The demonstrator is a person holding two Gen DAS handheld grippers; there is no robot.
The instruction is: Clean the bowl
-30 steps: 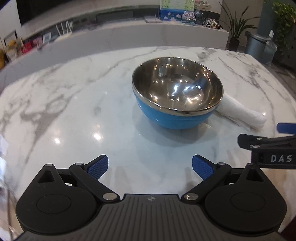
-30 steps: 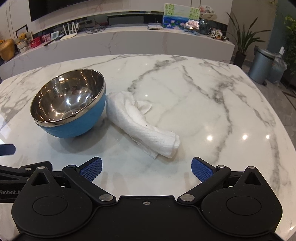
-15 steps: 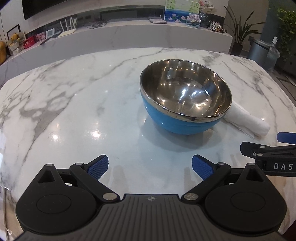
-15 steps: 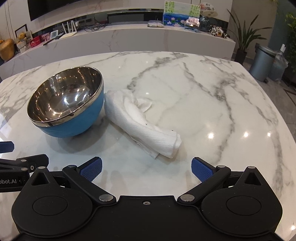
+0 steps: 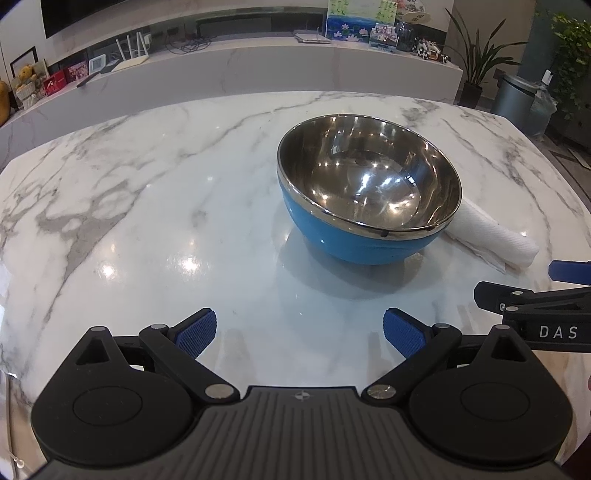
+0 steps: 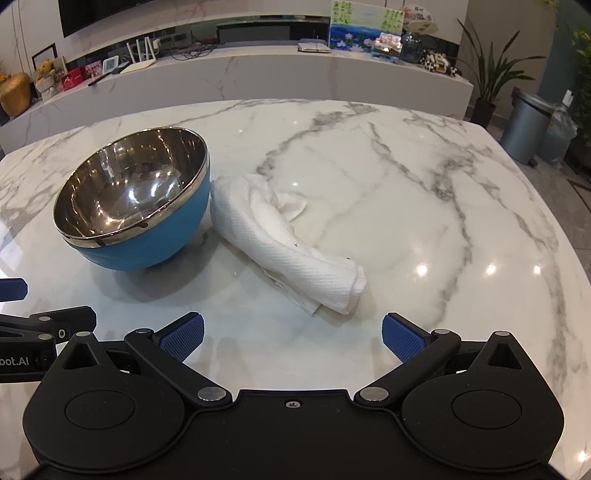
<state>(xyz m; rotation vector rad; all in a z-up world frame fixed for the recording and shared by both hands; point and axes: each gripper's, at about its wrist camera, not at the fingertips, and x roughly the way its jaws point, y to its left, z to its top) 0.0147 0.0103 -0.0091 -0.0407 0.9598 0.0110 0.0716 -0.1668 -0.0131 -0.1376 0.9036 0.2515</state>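
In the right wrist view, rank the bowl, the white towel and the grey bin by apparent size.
1. bowl
2. white towel, close to the bowl in area, so unsure
3. grey bin, clearly smallest, though farther away

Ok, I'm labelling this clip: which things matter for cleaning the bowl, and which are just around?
For the job:
bowl
white cloth
left gripper, open
right gripper, open

Just around:
marble table
bin
potted plant
painting

Bowl (image 6: 133,206) on table (image 6: 424,206), towel (image 6: 288,247) just beside its right.
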